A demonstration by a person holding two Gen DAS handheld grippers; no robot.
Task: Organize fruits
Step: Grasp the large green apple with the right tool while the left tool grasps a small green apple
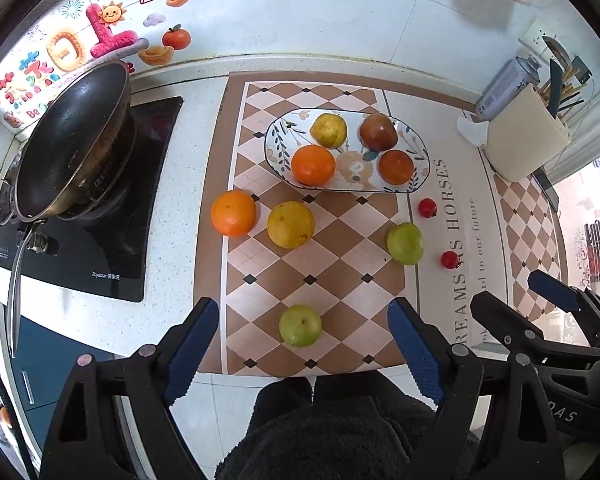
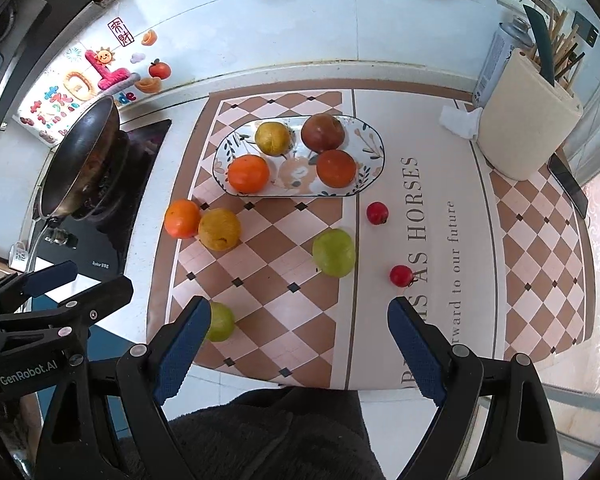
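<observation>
Fruit lay scattered on the checkered mat (image 1: 332, 264): four pieces sat in the patterned dish (image 1: 278, 140), while an orange (image 1: 233, 213), a yellow citrus (image 1: 290, 224), two green fruits (image 1: 405, 243) (image 1: 300, 325) and two small red ones (image 1: 427, 207) (image 1: 449, 259) stayed loose. Left gripper (image 1: 304, 340) and right gripper (image 2: 300, 340) both hovered wide apart, holding nothing.

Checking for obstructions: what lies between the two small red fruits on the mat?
Only bare mat with printed lettering lies between the upper red fruit and lower red fruit, clearest in the right wrist view.
</observation>
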